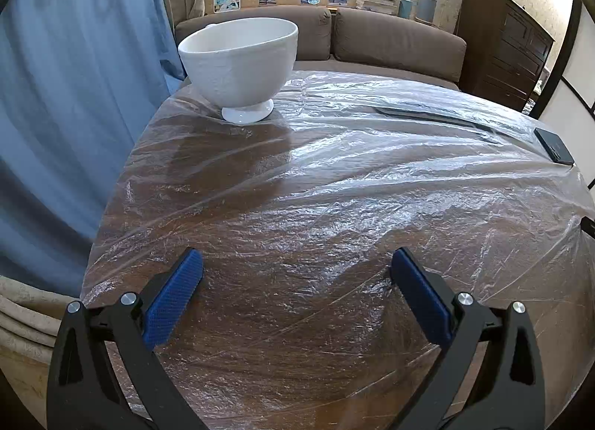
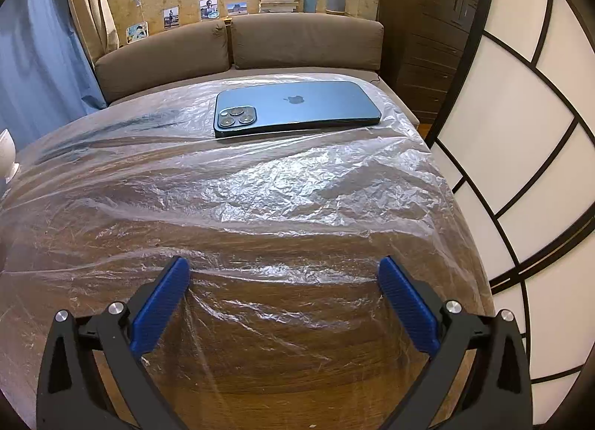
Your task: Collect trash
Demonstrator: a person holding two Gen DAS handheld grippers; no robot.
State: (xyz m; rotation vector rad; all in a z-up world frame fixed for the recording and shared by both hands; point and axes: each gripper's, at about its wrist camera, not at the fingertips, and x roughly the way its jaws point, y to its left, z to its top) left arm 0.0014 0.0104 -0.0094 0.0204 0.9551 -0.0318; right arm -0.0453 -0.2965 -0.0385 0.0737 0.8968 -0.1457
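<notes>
In the left wrist view the left gripper [image 1: 296,269] stands spread wide at the bottom of the frame, its blue pads [image 1: 174,298] holding nothing, low over the clear plastic sheet [image 1: 334,177] that covers the wooden table [image 1: 260,385]. The sheet is the thing to collect; it lies directly under and ahead of the jaws, crinkled and glossy, spreading up to the middle of the frame. Between the pads and the frame's centre the film is bare. Further up, at upper left, a white footed bowl [image 1: 241,65] stands upright on the sheet near the table's far left edge. At the right edge a dark phone [image 1: 554,145] lies flat on the film. The table's left edge falls away to a blue curtain [image 1: 74,95]; beyond the far edge sits a brown sofa [image 1: 398,39].

In the right wrist view the right gripper [image 2: 284,270] is likewise spread apart and empty at the bottom, over the same plastic sheet [image 2: 297,184], which wrinkles more heavily at centre right and drapes over the table's right edge. The blue phone [image 2: 297,106] lies face down on the film in the upper middle, well apart from the pads. A sliver of the bowl [image 2: 5,154] shows at the left edge. Right of the table stands a white panelled screen [image 2: 520,169].
</notes>
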